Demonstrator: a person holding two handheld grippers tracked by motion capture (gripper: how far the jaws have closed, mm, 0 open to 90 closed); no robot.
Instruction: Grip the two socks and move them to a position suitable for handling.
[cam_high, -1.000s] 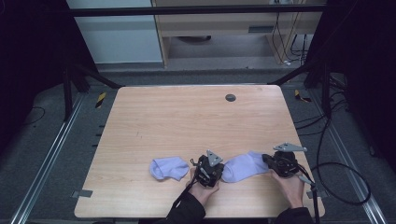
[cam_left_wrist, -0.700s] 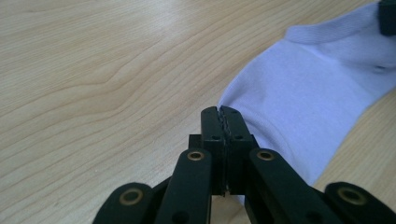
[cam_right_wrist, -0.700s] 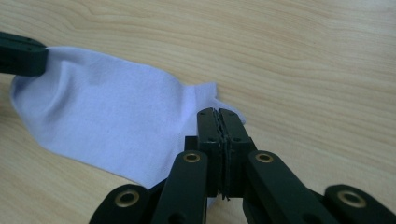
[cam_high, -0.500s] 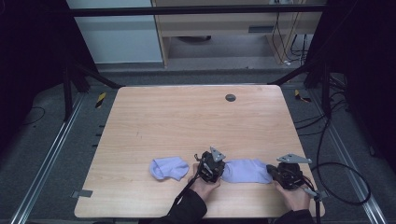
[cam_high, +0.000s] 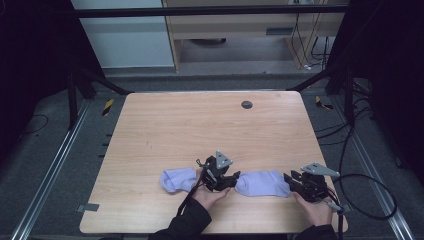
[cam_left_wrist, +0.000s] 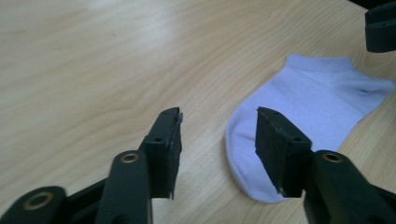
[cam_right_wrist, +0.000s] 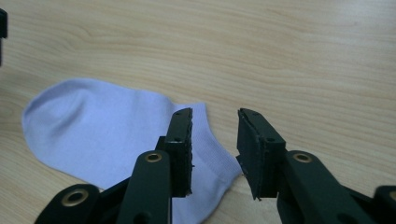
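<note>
Both grippers have just been opening, with nothing clamped: the left gripper (cam_high: 223, 178) stands at the toe of the flat sock (cam_high: 262, 183), the right gripper (cam_high: 302, 184) at its cuff. The sock's long axis runs straight between them along the table (cam_high: 210, 130) front. A second sock (cam_high: 179, 179) lies just beyond the left hand (cam_high: 209, 196), which is the nearer.

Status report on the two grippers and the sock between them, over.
Both grippers, left and right, just opened, nothing between jaws. Right-hand sock flat on table, released. Second sock left of it, apart. Nothing in the way.

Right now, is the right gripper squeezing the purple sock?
No, in the right gripper view the right gripper has its jaws apart above the sock, which lies flat on the table.
</note>
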